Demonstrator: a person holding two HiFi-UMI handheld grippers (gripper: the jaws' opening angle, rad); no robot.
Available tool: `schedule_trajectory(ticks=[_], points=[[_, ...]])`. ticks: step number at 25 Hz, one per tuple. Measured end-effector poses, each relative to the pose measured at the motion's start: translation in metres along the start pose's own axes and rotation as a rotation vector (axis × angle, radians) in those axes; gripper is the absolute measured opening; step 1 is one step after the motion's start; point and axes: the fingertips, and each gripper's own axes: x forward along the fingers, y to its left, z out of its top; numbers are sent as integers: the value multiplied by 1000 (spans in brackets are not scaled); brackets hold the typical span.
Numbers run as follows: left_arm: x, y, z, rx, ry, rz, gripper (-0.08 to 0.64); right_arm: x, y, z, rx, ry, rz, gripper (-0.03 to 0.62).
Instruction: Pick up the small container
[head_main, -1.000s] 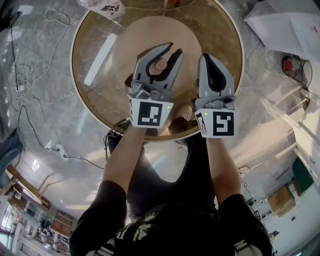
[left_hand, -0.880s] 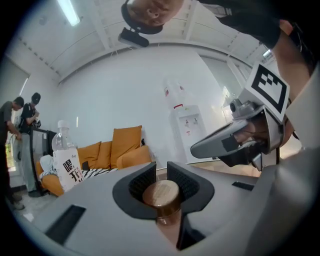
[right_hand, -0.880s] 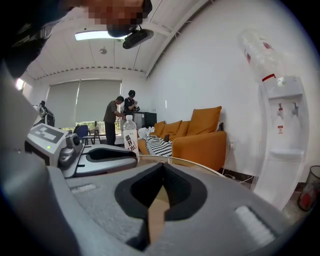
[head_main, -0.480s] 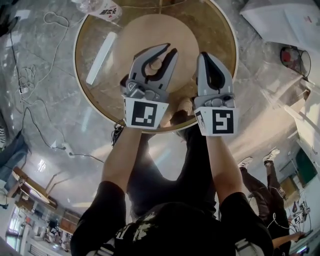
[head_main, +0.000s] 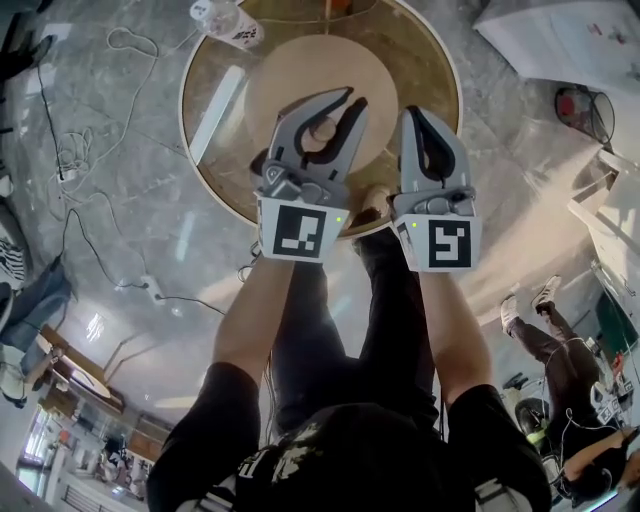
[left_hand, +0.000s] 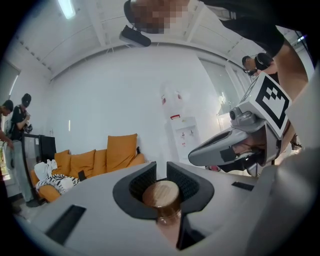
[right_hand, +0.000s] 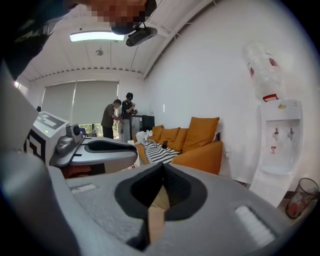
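Above the round table (head_main: 425, 70), the left gripper (head_main: 348, 100) has just been closing and now clamps the small container (left_hand: 161, 194) in its curved pads, so the wooden-lidded jar seems to hang clear of the tabletop. Just beside it, the right gripper (head_main: 417, 112) is pinched together and empty, apparently spare.

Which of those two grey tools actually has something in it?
The left tool: its jaws have just been closing and clamp the wooden-lidded container. The right tool is shut on nothing.
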Motion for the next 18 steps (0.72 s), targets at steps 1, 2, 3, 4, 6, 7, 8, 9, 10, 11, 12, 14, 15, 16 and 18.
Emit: schedule_trajectory(ticks=[1,2,3,4,6,7,8,9,10,11,12,14,15,16,18], points=[[-2,3,10,0,-5,5,77,-2,1,9,1,-4,1,-4],[-5,4,20,0,-9,8,77,-6,3,18,4,-7,2,-5],[-8,5,29,0,-12,11,77,-10,4,27,7,-10,3,-4],[-11,6,39,1,-14,15,77,-15,6,37,6,-16,4,-4],[-18,6,59,4,-23,25,77,-27,11,55,-3,-33,13,-5],[-22,5,69,3,-28,31,78,-34,13,63,-10,-41,16,-5],[-26,3,78,-2,-30,34,77,-41,14,70,-15,-47,18,-5],[-30,2,87,-8,-30,34,77,-49,15,77,-19,-51,18,-4],[-34,0,96,-14,-30,31,77,-57,17,84,-20,-54,18,-4],[-39,-1,105,-16,-30,30,77,-64,20,93,-19,-59,20,-4],[-44,-1,115,-14,-32,30,77,-70,23,103,-20,-66,25,-3],[-56,0,137,-10,-30,37,77,-82,30,124,-26,-77,37,-5],[-61,0,148,-13,-23,41,77,-88,33,135,-30,-77,41,-5],[-66,0,158,-18,-17,45,77,-95,34,145,-36,-74,42,-5],[-74,0,179,-25,-14,54,77,-107,35,164,-51,-68,37,-5]])
